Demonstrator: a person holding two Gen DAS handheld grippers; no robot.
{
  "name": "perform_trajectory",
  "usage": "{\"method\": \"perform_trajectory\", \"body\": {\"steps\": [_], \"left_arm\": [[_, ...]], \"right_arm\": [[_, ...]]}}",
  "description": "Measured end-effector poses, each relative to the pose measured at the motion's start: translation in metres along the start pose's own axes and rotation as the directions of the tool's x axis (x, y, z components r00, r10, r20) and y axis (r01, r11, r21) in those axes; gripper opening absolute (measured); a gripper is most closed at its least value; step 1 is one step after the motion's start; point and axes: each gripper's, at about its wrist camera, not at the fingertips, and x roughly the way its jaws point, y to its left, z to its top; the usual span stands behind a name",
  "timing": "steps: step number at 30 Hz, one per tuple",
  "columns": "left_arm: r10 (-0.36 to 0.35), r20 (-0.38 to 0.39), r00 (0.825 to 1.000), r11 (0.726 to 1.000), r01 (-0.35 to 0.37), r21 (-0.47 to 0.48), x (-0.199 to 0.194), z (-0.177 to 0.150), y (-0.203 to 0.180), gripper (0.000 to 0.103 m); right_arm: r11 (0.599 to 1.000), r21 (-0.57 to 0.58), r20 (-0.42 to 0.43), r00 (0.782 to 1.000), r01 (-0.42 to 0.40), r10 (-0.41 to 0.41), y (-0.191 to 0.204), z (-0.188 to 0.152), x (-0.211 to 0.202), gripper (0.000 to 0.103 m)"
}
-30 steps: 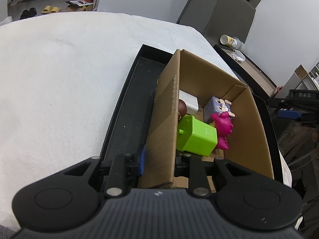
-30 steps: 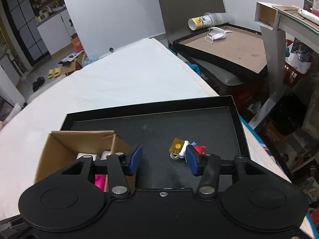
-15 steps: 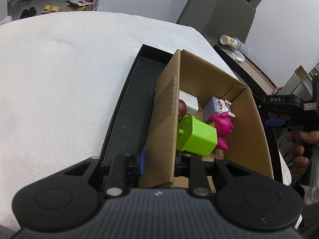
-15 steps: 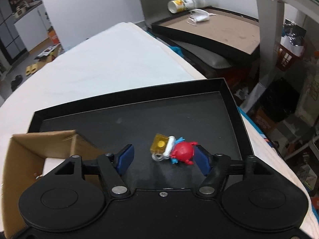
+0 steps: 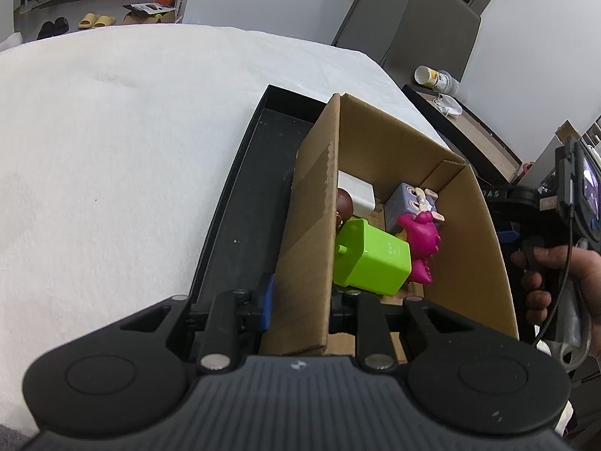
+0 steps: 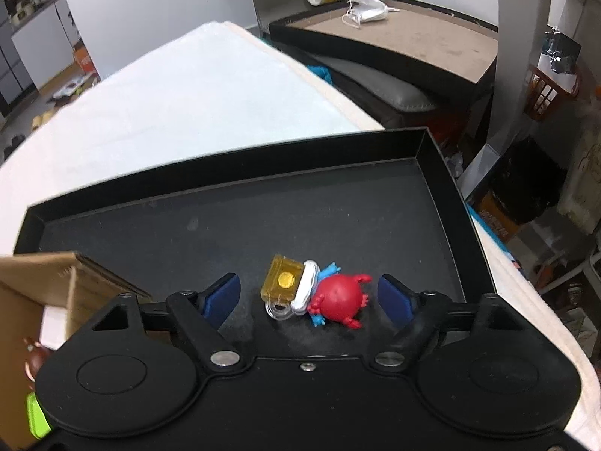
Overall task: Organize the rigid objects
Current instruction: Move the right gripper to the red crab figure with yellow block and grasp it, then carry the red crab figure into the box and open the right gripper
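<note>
left wrist view: the left gripper (image 5: 300,300) is clamped on the near wall of the cardboard box (image 5: 469,233), one blue pad outside the wall and the other finger inside. the box stands in the black tray (image 5: 240,206) on the white cloth (image 5: 112,150). inside the box: a lime green cube (image 5: 370,261) at centre, a magenta figure (image 5: 422,244) touching it at 3 o'clock, a lilac cartoon cube (image 5: 407,206) at 1 o'clock, a white block (image 5: 357,195) and a brown figure (image 5: 343,206) at 11 o'clock. a hand (image 5: 556,274) grips a device handle at 3 o'clock

right wrist view: the right gripper (image 6: 310,295) is spread wide, holding nothing. between its blue pads lie a red crab toy (image 6: 340,298), a yellow padlock (image 6: 281,282) touching it at 9 o'clock, and a blue-and-white figure (image 6: 317,280) between them, all on the tray floor. the box corner sits at 9 o'clock
</note>
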Motion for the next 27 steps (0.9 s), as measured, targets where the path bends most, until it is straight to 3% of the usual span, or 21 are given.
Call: {"method": "perform_trajectory", "body": {"steps": [3, 5, 12, 27], "left_arm": [[0.0, 0.001, 1.0, 1.0, 0.0, 0.003, -0.001, 0.0, 0.0, 0.024], [-0.003, -0.001, 1.0, 1.0, 0.003, 0.001, -0.001, 0.0, 0.001, 0.024], [-0.007, 0.0, 1.0, 1.0, 0.007, 0.005, 0.0, 0.001, 0.002, 0.024], [-0.015, -0.005, 1.0, 1.0, 0.015, 0.006, 0.001, 0.001, 0.003, 0.024]], "right_arm": [[0.999, -0.043, -0.021, 1.0, 0.019, -0.019, 0.005, -0.005, 0.002, 0.063], [0.997, -0.063, -0.031, 0.999, 0.036, -0.038, 0.007, -0.011, 0.001, 0.06], [0.994, -0.098, -0.035, 0.998, 0.055, -0.058, 0.016, -0.02, -0.018, 0.059], [0.996, -0.082, 0.063, 0.998, 0.032, -0.026, 0.007, -0.02, -0.086, 0.059]]}}
